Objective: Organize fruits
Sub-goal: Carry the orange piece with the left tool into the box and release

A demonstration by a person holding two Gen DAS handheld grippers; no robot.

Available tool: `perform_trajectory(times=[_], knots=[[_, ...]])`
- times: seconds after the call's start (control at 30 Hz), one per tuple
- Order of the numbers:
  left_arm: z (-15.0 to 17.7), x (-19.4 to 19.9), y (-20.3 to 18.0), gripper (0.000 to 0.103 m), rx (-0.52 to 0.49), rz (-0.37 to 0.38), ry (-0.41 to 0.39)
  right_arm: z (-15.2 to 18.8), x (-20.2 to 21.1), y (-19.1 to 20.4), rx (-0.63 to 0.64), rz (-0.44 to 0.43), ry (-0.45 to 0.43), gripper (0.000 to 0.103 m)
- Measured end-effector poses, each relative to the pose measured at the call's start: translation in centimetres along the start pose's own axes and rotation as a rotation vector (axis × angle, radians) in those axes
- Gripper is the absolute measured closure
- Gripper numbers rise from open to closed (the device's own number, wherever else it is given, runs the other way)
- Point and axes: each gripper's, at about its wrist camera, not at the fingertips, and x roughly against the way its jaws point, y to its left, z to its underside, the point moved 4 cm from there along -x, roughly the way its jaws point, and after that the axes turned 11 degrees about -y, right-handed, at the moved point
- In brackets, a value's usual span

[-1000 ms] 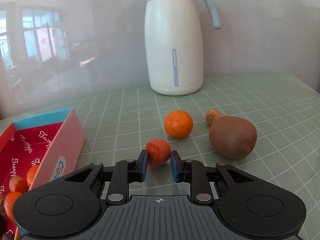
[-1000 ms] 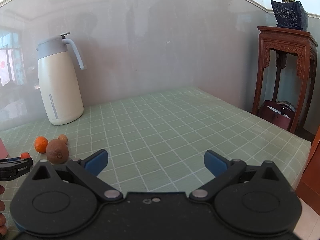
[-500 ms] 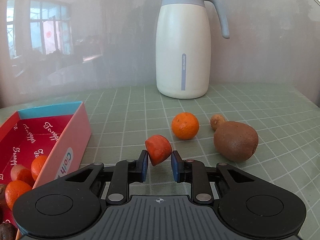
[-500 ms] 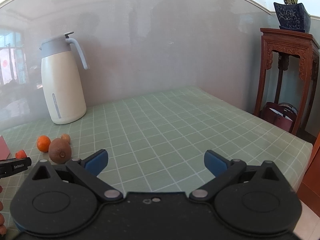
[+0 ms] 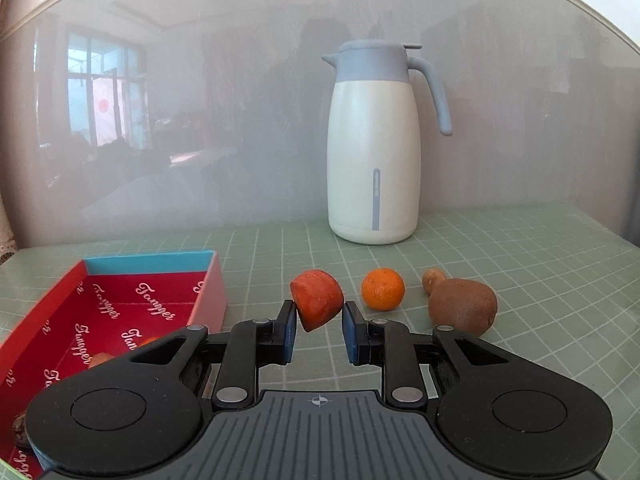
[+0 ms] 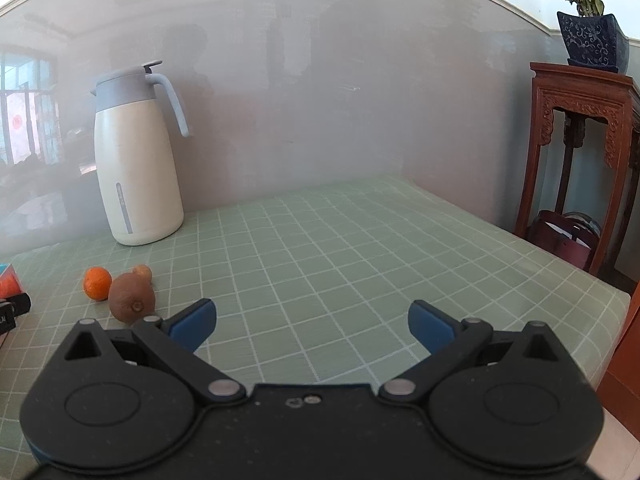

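My left gripper (image 5: pixel 319 330) is shut on a small red-orange fruit (image 5: pixel 317 299) and holds it above the table, just right of the red box (image 5: pixel 132 312). The box has a blue far wall and pink side, with several small fruits partly hidden inside. On the table to the right lie a mandarin (image 5: pixel 383 289), a brown kiwi (image 5: pixel 463 307) and a small tan fruit (image 5: pixel 433 279). My right gripper (image 6: pixel 312 322) is open and empty over the table; the mandarin (image 6: pixel 97 283), kiwi (image 6: pixel 131 303) and tan fruit (image 6: pixel 143 272) lie to its left.
A white jug with a grey-blue lid (image 5: pixel 374 144) stands at the back by the wall, also in the right wrist view (image 6: pixel 134 156). A wooden stand (image 6: pixel 580 152) with a potted plant (image 6: pixel 590 20) is beyond the table's right edge.
My left gripper has lifted the red-orange fruit off the table and moved left toward the box, so more of the box shows. The right gripper has hardly moved and stays open.
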Motion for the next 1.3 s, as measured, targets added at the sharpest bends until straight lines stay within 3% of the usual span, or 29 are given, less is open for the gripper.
perform_trajectory(times=[0.2,0.43,0.67,1.1,1.17,1.2,1.23,1.3], knots=[[-1.0,2.2,3.3,0.078,0.027,-0.047,-0.033,0.1,0.1,1.0,0.023,-0.015,-0.002,0.0],[-0.7,3.7,9.0,0.078,0.061,-0.173,-0.034,0.3,0.2,2.9,0.043,-0.048,0.003,0.0],[0.9,3.9,13.8,0.078,0.106,-0.264,0.036,0.5,0.4,5.7,0.082,-0.094,0.002,0.0],[3.1,3.7,16.9,0.078,0.183,-0.299,0.155,0.8,0.9,10.5,0.134,-0.192,-0.006,0.0],[3.0,3.9,17.0,0.066,0.182,-0.303,0.148,0.9,1.0,11.0,0.14,-0.204,-0.008,0.0],[2.9,4.2,17.0,0.042,0.179,-0.314,0.138,0.8,1.0,11.2,0.141,-0.21,-0.009,0.0],[2.7,4.7,17.1,0.025,0.171,-0.334,0.114,0.9,0.9,11.4,0.142,-0.216,-0.009,0.0],[2.0,5.7,16.9,0.024,0.137,-0.352,0.056,0.9,0.9,11.8,0.143,-0.225,-0.007,0.0]])
